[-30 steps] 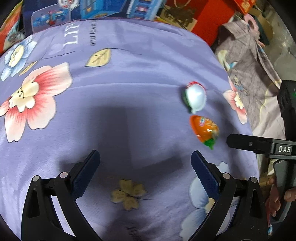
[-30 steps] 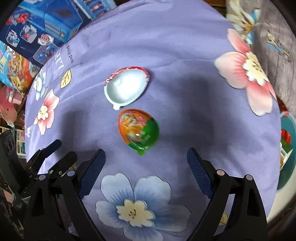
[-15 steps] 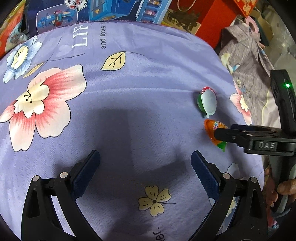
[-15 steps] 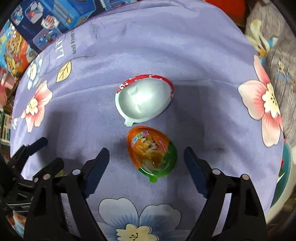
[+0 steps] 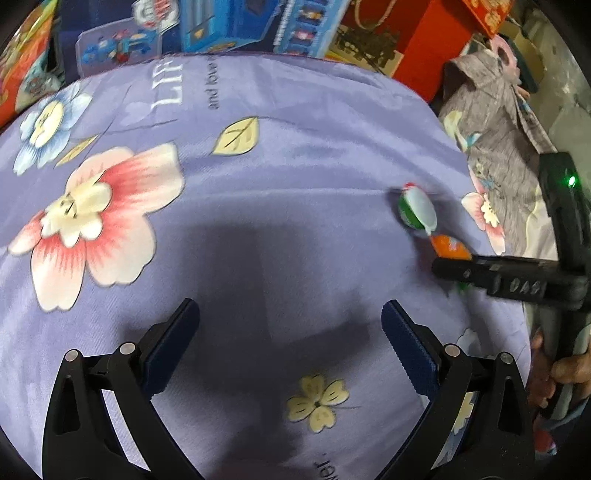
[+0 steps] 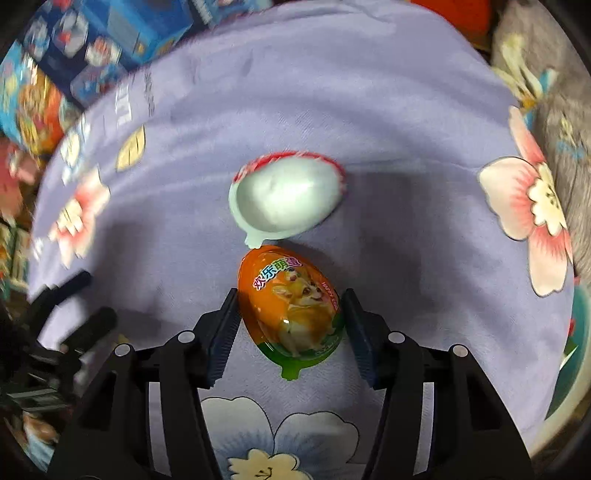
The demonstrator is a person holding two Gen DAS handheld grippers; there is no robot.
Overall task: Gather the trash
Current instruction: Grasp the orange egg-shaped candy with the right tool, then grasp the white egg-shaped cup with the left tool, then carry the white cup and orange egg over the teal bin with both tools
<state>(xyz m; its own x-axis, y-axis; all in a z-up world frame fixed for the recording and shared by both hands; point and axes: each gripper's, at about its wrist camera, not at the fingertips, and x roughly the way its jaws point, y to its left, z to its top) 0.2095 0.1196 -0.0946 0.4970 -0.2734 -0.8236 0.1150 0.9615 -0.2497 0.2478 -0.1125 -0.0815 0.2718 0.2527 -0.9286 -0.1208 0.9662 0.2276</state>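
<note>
An orange and green egg-shaped toy package [image 6: 293, 306] with a dog picture lies on the purple flowered cloth [image 6: 406, 122]. My right gripper [image 6: 290, 326] has closed around it, both pads touching its sides. Just beyond it lies an empty pale egg half-shell [image 6: 286, 197] with a red rim, hollow side up. In the left wrist view the shell [image 5: 417, 212] and the orange package [image 5: 448, 247] sit at the right, with the right gripper's finger [image 5: 491, 275] across the package. My left gripper [image 5: 290, 339] is open and empty above bare cloth.
Toy boxes [image 5: 236, 26] and a red box [image 5: 428, 48] stand along the cloth's far edge. A grey patterned cloth [image 5: 506, 122] lies at the right. A teal-rimmed dish [image 6: 570, 362] sits at the right edge of the right wrist view.
My right gripper moved forward over the orange package and closed on it. The left gripper stayed open and drifted slightly over the cloth.
</note>
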